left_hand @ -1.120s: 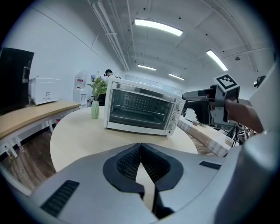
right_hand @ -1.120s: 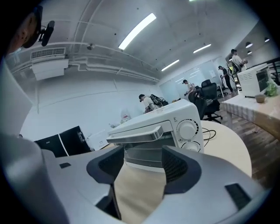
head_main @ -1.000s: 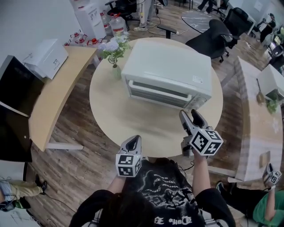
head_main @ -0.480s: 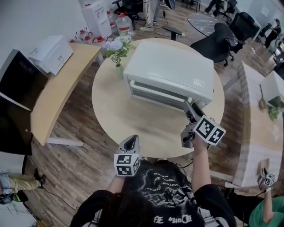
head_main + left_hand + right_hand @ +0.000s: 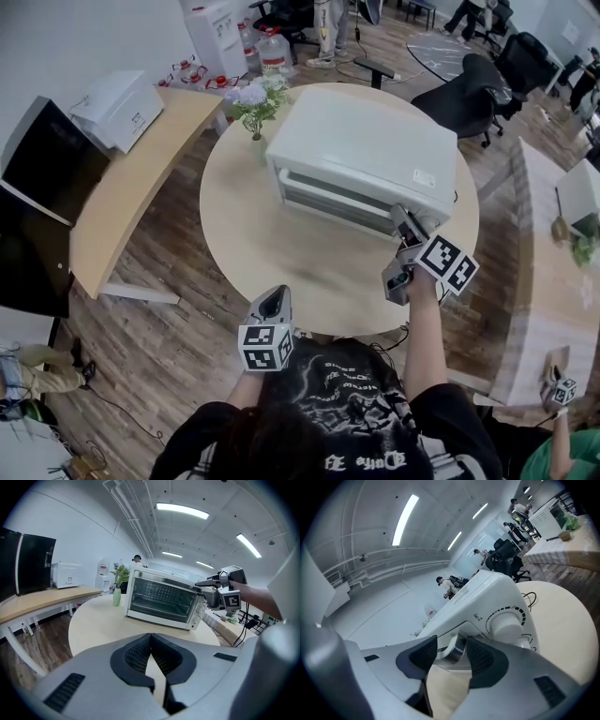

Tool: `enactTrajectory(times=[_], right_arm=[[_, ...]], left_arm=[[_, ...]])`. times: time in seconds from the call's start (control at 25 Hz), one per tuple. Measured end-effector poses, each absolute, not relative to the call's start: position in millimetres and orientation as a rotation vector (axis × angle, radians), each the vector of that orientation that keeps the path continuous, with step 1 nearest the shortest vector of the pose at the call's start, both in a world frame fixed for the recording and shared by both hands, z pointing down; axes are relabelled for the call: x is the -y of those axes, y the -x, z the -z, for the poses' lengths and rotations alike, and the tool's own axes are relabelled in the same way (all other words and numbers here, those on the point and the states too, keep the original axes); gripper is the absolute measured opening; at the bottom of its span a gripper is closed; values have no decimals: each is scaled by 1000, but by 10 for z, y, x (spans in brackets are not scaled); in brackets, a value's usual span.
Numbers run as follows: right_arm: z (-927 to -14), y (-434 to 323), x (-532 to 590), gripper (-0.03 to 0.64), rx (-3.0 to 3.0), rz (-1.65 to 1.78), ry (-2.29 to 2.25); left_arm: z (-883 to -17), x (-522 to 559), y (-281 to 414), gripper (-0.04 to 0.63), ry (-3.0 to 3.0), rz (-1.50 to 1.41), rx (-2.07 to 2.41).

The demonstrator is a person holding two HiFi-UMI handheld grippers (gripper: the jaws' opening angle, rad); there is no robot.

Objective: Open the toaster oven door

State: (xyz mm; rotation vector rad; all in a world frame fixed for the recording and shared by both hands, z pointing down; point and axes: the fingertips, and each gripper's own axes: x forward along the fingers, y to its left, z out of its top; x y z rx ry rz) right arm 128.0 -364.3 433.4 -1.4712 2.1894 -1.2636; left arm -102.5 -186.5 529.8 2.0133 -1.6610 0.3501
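Grip almost on

The toaster oven (image 5: 361, 164) stands on the worktop (image 5: 272, 253) just beside the vase (image 5: 257, 147). My right tool (image 5: 403, 217) is closing round its handle (image 5: 458, 652), far end from the vase — likely a stiff, slick bar. My left tool (image 5: 151, 641) is pinched together, empty.

round table (image 5: 272, 248) | flower vase (image 5: 257, 148) on it | white box (image 5: 117, 108) on curved desk (image 5: 131, 202) | office chair (image 5: 459, 98)

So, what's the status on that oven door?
Right hand-held gripper closing around the door handle. Left hand-held gripper shut, empty. Toaster oven door closed. Nothing in the way.
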Motion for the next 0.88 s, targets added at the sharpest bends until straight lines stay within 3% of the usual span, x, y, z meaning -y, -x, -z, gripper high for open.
enactTrajectory(times=[0.12, 0.88], right_arm=[[-4363, -1306, 3660, 181, -2170, 1293, 1459], [-4382, -1275, 3627, 170, -2196, 1314, 1462]], left_arm=[[-5303, 1854, 1047, 17, -1990, -346, 1684], [-5366, 1784, 971, 17, -1966, -349, 1683]])
